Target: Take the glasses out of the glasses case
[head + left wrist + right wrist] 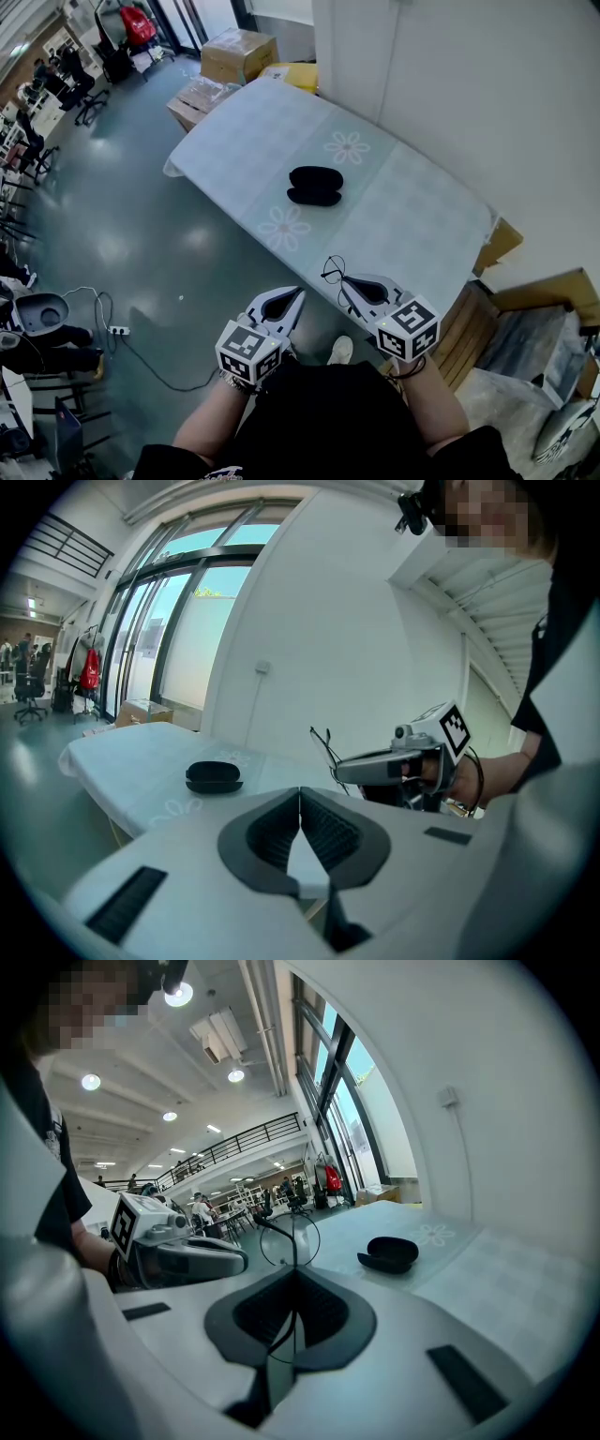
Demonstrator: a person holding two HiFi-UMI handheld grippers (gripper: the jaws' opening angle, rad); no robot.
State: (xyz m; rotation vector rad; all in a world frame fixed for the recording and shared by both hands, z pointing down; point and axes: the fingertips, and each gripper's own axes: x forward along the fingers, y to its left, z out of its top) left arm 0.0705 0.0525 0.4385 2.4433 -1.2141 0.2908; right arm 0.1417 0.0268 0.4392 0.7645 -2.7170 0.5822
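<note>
The black glasses case (pixel 314 185) lies on the pale flower-patterned table cloth (pixel 412 225), its two halves showing; it also shows in the left gripper view (pixel 214 776) and the right gripper view (pixel 392 1252). My right gripper (pixel 342 279) hovers off the table's near edge, shut on thin wire-framed glasses (pixel 333 271), whose round lens rim (pixel 289 1238) sticks up beyond the jaws. The left gripper (pixel 299 292) hangs beside it, jaws together with nothing between them. From the left gripper (pixel 300 791) I see the right gripper (pixel 349 772) and the glasses (pixel 324 746).
Cardboard boxes (pixel 237 52) stand past the table's far end. A white wall (pixel 450 94) runs along the table's right side. Wooden crates (pixel 473 333) sit at the right near corner. A power strip and cable (pixel 117 330) lie on the grey floor.
</note>
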